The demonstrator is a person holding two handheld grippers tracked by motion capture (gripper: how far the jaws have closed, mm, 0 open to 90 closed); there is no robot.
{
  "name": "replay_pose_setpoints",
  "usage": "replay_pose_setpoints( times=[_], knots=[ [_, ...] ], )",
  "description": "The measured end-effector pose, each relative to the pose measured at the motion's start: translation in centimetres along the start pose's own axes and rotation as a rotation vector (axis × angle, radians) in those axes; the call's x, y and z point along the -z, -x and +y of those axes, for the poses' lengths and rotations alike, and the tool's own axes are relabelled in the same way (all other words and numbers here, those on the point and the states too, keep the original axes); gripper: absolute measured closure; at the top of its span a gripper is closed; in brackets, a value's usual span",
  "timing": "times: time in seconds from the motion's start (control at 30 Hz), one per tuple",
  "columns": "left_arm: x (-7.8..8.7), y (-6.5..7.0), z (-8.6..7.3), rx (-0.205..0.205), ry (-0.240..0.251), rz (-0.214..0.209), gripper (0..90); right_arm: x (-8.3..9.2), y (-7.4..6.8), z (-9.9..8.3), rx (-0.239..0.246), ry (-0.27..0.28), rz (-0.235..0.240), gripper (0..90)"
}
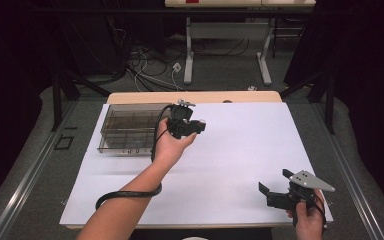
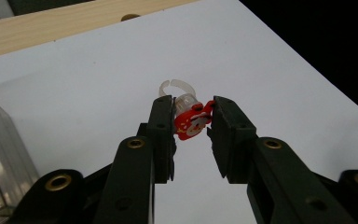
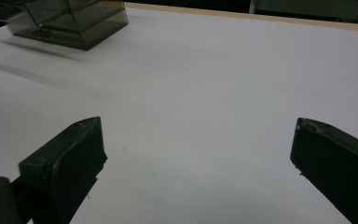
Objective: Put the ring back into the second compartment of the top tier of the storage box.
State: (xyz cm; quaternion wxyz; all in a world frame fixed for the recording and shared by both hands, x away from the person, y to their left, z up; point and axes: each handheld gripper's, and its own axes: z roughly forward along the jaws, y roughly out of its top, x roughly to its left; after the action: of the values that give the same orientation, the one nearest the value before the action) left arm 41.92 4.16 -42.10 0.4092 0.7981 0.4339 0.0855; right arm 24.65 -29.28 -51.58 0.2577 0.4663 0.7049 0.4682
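A: One toy ring [image 2: 189, 119], pinched between the left gripper [image 2: 193, 120] pads, up off the white sheet [image 2: 98, 79] near the compartment box [image 1: 129, 129]

B: Light, slick plastic, thin clear band likely brittle; best gripped on the red charm, gently

A: Right gripper [image 3: 198, 154]?

B: Spread wide, holding nothing, low over the sheet

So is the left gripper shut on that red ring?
Yes. The left gripper is shut on the red toy ring, held above the white sheet.

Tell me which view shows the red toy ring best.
The left gripper view: the red toy ring sits close up, pinched between the left tongs, clear band visible. In the high view it is too small to make out at the left tongs.
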Motion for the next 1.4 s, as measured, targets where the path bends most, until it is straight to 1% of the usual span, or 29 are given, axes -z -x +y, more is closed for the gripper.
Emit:
replay_pose_setpoints(
  times=[0.03,0.07,0.13,0.27,0.4,0.43,0.5,0.73,0.83,0.87,1.0,1.03,1.17,1.3,1.4],
  knots=[
    [0.1,-0.1,0.0,-0.003,0.000,0.000,69.9,0.0,0.0,0.0,0.000,-0.001,0.000,2.4],
    [0.3,-0.3,-0.1,0.012,0.004,-0.004,69.9,0.0,0.0,0.0,-0.001,-0.001,0.001,2.4],
    [0.8,-0.7,-0.3,0.009,0.005,0.002,69.9,-0.1,-0.1,0.0,-0.001,0.008,0.002,2.4],
    [1.5,-1.3,-0.6,0.030,0.008,0.012,69.9,-0.1,-0.1,0.0,-0.002,0.007,0.002,2.4],
    [2.1,-1.9,-0.9,0.040,0.015,0.016,69.9,-0.1,-0.1,0.0,-0.005,0.003,-0.004,2.4],
    [2.3,-2.1,-0.9,0.036,0.014,0.018,69.9,-0.1,-0.1,0.0,-0.005,0.003,-0.003,2.4],
    [2.6,-2.4,-1.1,0.040,0.012,0.020,69.9,-0.1,-0.1,-0.1,-0.005,0.004,-0.001,2.4],
    [3.9,-3.4,-1.4,0.068,0.023,0.030,69.8,-0.2,-0.1,-0.1,-0.003,0.001,-0.001,2.4],
    [4.4,-3.8,-1.6,0.076,0.031,0.037,69.8,-0.2,0.0,-0.1,-0.002,0.004,-0.004,2.4],
    [4.6,-4.0,-1.7,0.072,0.028,0.038,69.8,-0.2,0.0,-0.1,-0.001,0.003,-0.004,2.4],
    [5.2,-4.5,-2.0,0.088,0.034,0.037,69.8,-0.2,-0.1,-0.1,-0.002,0.001,-0.003,2.4],
    [5.3,-4.7,-2.1,0.086,0.035,0.038,69.8,-0.2,-0.1,-0.1,-0.002,0.001,-0.004,2.4],
    [5.8,-5.3,-2.6,0.100,0.030,0.037,69.8,-0.2,-0.1,-0.1,-0.002,0.001,-0.003,2.4],
    [6.2,-5.8,-3.2,0.096,0.021,0.048,69.9,-0.2,0.0,-0.1,-0.001,0.001,-0.005,2.4],
    [6.3,-6.1,-3.8,0.108,0.014,0.053,69.9,-0.2,-0.1,-0.1,-0.009,0.002,-0.005,2.4]
  ],
)
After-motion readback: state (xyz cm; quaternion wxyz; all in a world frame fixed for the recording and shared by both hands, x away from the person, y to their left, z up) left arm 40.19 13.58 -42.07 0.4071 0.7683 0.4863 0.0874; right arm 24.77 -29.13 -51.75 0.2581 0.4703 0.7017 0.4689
